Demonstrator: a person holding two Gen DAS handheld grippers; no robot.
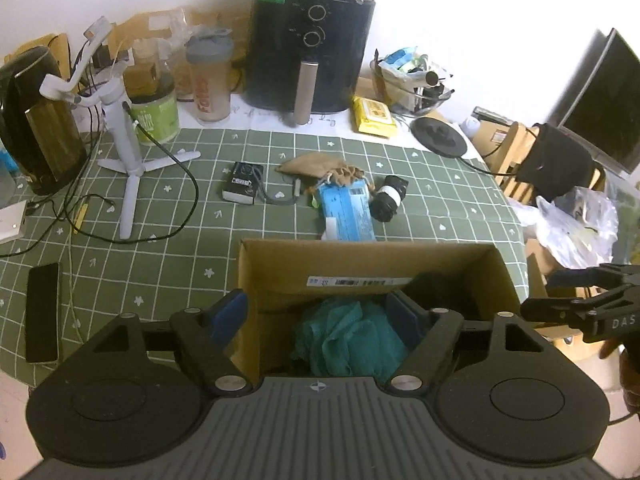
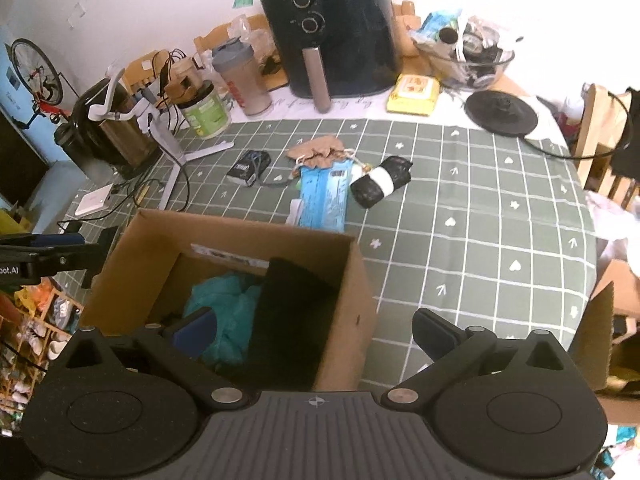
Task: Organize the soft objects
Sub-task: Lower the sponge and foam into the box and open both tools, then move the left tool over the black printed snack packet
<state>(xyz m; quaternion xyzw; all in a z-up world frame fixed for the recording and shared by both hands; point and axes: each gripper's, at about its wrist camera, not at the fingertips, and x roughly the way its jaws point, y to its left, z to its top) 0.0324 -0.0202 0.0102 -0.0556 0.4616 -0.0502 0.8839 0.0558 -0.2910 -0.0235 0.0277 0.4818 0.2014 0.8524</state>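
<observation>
table: green checked cloth (image 1: 160,208), crowded at the back with kitchen things that seem no part of the job
box: cardboard box (image 1: 360,264) at the near edge of the table, open at the top, serving as the place for the soft things
in the box, black: a dark soft item (image 2: 296,320) fills the right half, leaning on the box wall
in the box, teal: a crumpled teal cloth (image 1: 348,340) lies on the floor of the box, left of the black item
left on the table: a blue packet (image 1: 346,208), a tan drawstring pouch (image 1: 316,166) touching its far end, and a black roll with a white band (image 1: 390,198) just beside the packet
left gripper: left gripper (image 1: 320,312) spread wide over the box, teal cloth below and between the fingers, not pinched
right gripper: right gripper (image 2: 316,330) wide and empty, straddling the right wall of the box
progress: judged partway; two things in, the pouch and perhaps the roll and packet still to go
</observation>
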